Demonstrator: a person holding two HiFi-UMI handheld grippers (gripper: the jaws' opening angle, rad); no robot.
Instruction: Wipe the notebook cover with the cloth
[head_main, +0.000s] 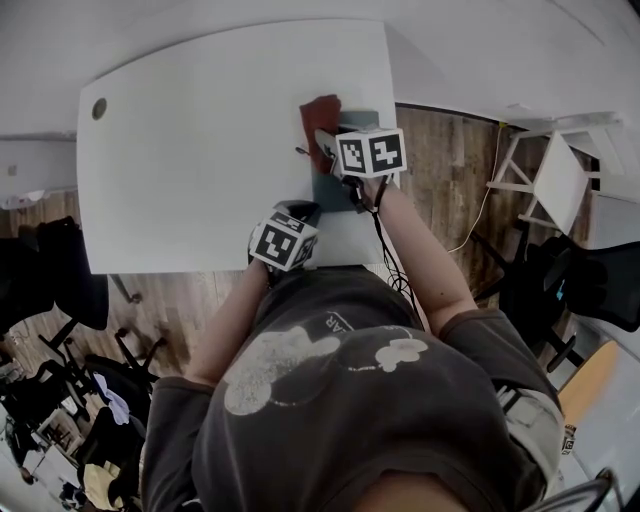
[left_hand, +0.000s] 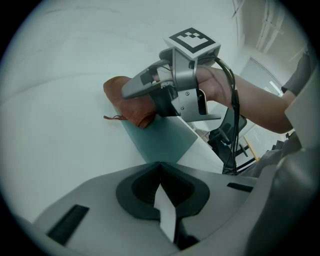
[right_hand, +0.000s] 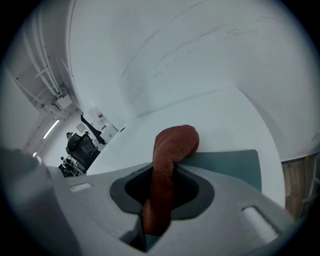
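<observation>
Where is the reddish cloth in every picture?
Head view: top centre, the cloth at the right gripper's tip.
Left gripper view: left of centre, under the right gripper.
Right gripper view: centre, clamped between the right gripper's jaws.
Shared landmark: the teal notebook beneath the cloth.

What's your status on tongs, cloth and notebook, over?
Right tongs shut on cloth, cloth on notebook far edge. Left tongs shut, off the notebook. Nothing else on it.

My left gripper (head_main: 297, 212): jaws together, elbow bent, held behind and left of my right gripper (head_main: 322, 140). Right gripper: jaws clamped on cloth (right_hand: 172, 145), forearm extended.
</observation>
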